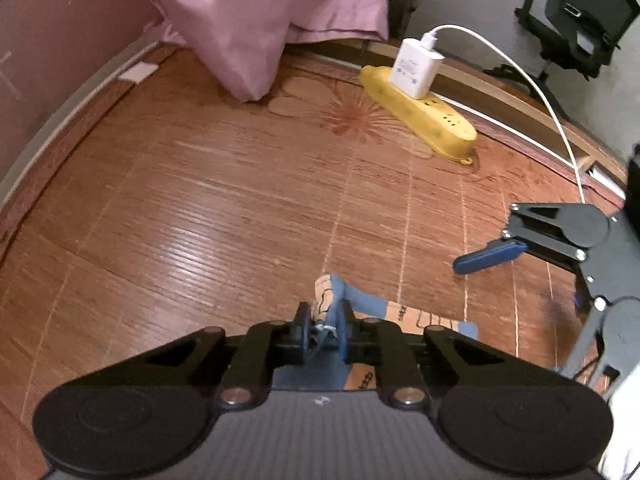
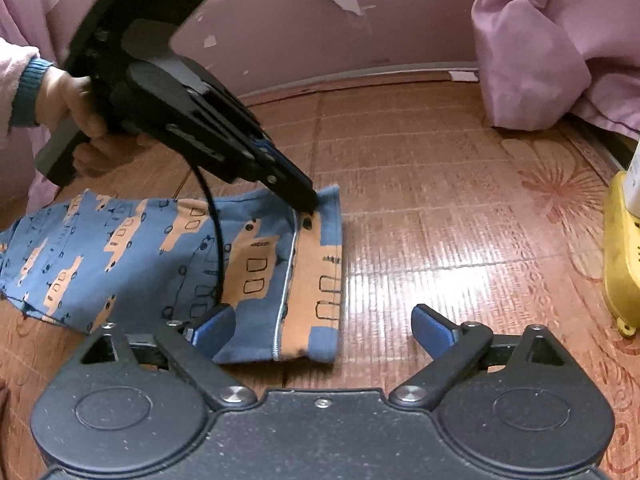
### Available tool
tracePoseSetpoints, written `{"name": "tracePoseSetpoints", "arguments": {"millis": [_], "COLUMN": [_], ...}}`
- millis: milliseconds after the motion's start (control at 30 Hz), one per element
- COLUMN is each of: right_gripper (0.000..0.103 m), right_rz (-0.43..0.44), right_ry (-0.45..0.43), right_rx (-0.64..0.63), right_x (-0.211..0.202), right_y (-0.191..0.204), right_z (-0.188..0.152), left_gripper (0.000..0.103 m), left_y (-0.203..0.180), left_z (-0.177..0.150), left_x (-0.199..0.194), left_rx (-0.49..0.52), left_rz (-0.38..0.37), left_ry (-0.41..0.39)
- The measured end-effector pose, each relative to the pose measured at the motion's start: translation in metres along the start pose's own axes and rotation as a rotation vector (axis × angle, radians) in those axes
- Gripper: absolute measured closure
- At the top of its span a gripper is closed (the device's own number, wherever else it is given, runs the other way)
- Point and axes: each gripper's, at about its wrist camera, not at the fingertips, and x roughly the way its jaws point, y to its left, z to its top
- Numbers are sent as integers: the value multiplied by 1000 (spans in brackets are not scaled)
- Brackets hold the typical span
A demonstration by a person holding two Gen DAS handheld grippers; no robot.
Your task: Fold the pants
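Small blue pants [image 2: 168, 256] printed with orange cars lie partly folded on a reddish bamboo mat [image 2: 440, 208]. My left gripper [image 1: 325, 330] is shut on the far corner of the pants' waistband [image 1: 332, 300]; the right wrist view shows the same left gripper [image 2: 310, 204] pinching that corner of the waistband [image 2: 320, 248], held by a hand [image 2: 76, 112]. My right gripper [image 2: 324, 328] stands open just above the near edge of the waistband, with its left finger [image 2: 212, 328] over the fabric and its right finger [image 2: 432, 328] over bare mat. The right gripper [image 1: 490, 258] also appears at the right of the left wrist view.
A yellow power strip [image 1: 420, 112] with a white charger [image 1: 416, 64] and cable lies at the mat's far right. Pink satin bedding [image 1: 260, 20] is piled at the back by the pink wall. A black office chair [image 1: 580, 20] stands beyond the mat.
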Motion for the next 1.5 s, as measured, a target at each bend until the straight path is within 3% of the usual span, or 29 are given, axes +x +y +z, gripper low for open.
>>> {"name": "tracePoseSetpoints", "arguments": {"millis": [300, 600, 667, 833, 967, 1000, 1100, 1233, 1333, 1500], "right_gripper": [9, 9, 9, 9, 9, 9, 9, 9, 9, 9], "right_rz": [22, 29, 30, 37, 40, 39, 38, 41, 46, 104], "right_ry": [16, 23, 23, 22, 20, 20, 18, 9, -14, -85], "right_rx": [28, 20, 22, 24, 23, 23, 23, 22, 21, 51], "right_x": [3, 6, 6, 6, 6, 5, 5, 3, -1, -7], "right_y": [-3, -3, -3, -5, -5, -5, -5, -4, -6, -16], "right_z": [0, 0, 0, 0, 0, 0, 0, 1, 2, 5], "left_gripper": [91, 91, 89, 53, 46, 48, 74, 89, 91, 92], "left_y": [-41, -11, -8, -12, -3, 1, 13, 10, -5, -47], "left_z": [-28, -20, -16, -13, -10, -9, -7, -10, -20, -43], "left_x": [-27, -7, -1, 5, 8, 8, 8, 3, -10, -38], "left_rx": [224, 51, 55, 85, 38, 12, -63, -49, 10, 192], "left_rz": [40, 166, 188, 276, 262, 245, 141, 135, 178, 284], "left_ry": [-22, 50, 66, 78, 93, 97, 114, 90, 19, -105]}}
